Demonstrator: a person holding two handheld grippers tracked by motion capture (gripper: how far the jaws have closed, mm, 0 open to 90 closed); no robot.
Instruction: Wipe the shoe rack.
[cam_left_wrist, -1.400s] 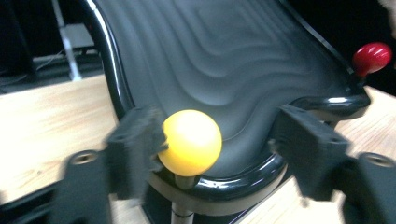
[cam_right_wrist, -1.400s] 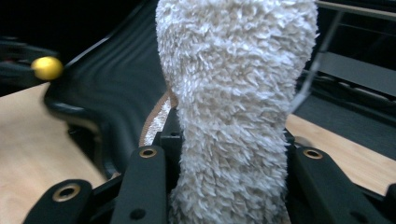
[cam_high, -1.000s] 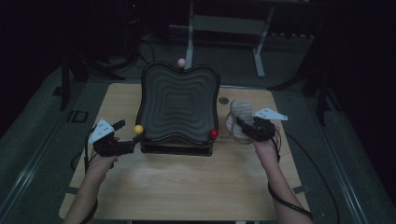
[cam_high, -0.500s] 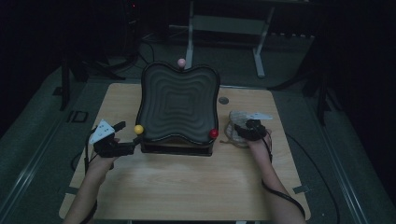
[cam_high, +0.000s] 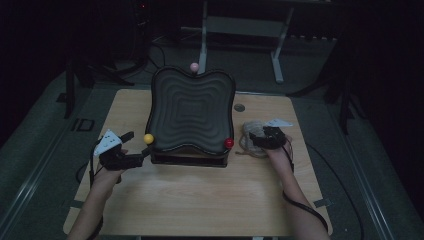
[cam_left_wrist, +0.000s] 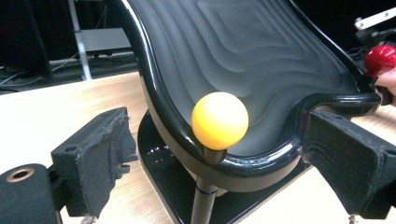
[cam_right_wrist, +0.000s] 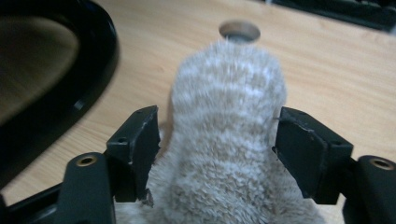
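A black wavy tray (cam_high: 190, 105) stands tilted on a stand in the middle of the wooden table (cam_high: 200, 195). It carries a yellow ball (cam_high: 148, 138), a red ball (cam_high: 229, 143) and a pink ball (cam_high: 194, 66) on stems. My left gripper (cam_high: 136, 146) is open, and the yellow ball (cam_left_wrist: 219, 120) sits between its jaws untouched. Right of the tray, a fuzzy beige sock (cam_high: 248, 131) lies on the table. My right gripper (cam_high: 257, 140) is low over it. Its jaws have just been opening and stand open with the sock (cam_right_wrist: 229, 116) between them.
A round hole (cam_high: 239, 107) is set in the tabletop behind the sock. The tray's black base (cam_left_wrist: 159, 182) rests right in front of my left gripper. Metal stand legs (cam_high: 277, 55) and dark floor lie beyond the far edge. Bare wood stretches along the near side.
My right gripper came down to the table with the sock and its jaws spread apart. The left gripper stayed by the yellow ball.
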